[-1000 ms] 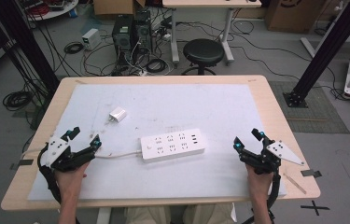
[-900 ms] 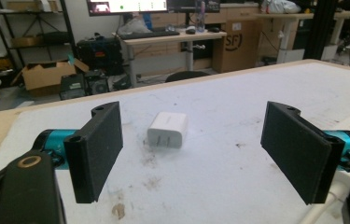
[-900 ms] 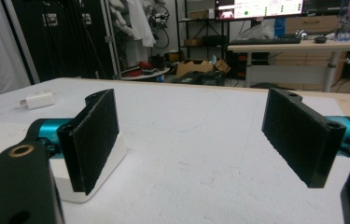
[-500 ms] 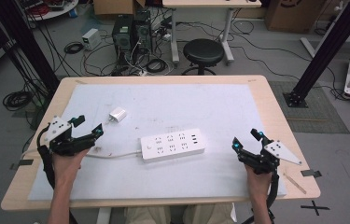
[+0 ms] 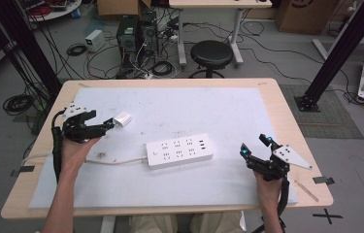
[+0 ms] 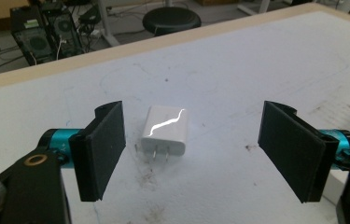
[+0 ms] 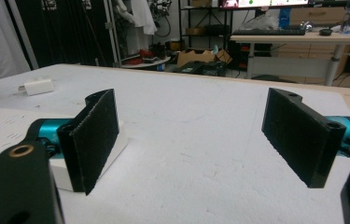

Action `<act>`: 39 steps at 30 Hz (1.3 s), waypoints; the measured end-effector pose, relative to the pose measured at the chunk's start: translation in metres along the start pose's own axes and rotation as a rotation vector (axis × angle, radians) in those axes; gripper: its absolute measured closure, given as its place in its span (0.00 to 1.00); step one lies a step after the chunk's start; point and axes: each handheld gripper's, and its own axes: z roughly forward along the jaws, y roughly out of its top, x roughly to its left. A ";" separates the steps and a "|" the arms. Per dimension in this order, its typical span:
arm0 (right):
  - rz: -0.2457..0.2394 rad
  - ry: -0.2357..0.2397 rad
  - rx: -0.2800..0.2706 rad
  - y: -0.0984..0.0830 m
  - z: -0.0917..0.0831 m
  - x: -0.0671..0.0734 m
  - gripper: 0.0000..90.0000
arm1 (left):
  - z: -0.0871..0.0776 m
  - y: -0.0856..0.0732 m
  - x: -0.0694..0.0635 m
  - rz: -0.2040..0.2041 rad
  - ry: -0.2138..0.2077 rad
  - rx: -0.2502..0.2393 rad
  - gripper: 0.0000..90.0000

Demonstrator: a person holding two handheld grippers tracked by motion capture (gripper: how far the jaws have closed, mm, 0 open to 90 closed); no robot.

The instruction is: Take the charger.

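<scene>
A small white plug adapter [image 5: 122,119] lies flat on the white mat at the left, its prongs pointing toward the near side [image 6: 164,130]. My left gripper [image 5: 101,120] hovers just left of it. Its jaws [image 6: 193,126] have just been closing a little but still stand wide apart, and the adapter lies between and ahead of them, untouched. A white power strip [image 5: 179,151] lies in the middle of the mat. My right gripper [image 5: 252,143] rests open at the right with nothing between its pads [image 7: 191,107]; the strip's end [image 7: 4,126] lies behind its left jaw.
The strip's white cord [image 5: 116,160] runs left across the mat toward the table's edge [image 5: 286,121]. Beyond the far edge stand a black stool [image 5: 211,52], computer towers and loose cables on the floor.
My left gripper has moved away from the near edge and up to the adapter, which now lies between its jaws. The right gripper and the strip have stayed put.
</scene>
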 end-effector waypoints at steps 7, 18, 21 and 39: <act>-0.002 -0.002 0.004 0.000 0.001 -0.001 0.21 | 0.024 0.009 0.007 0.004 0.007 0.052 0.26; 0.004 -0.001 0.011 0.000 0.001 0.000 0.21 | 0.056 0.007 0.012 0.004 -0.012 0.125 0.26; -0.003 0.000 0.017 0.000 0.002 0.000 0.21 | 0.069 0.002 0.014 0.001 -0.029 0.160 0.26; -0.022 -0.008 0.033 0.001 0.004 0.002 0.21 | 0.101 0.005 0.023 0.062 -0.056 0.269 0.28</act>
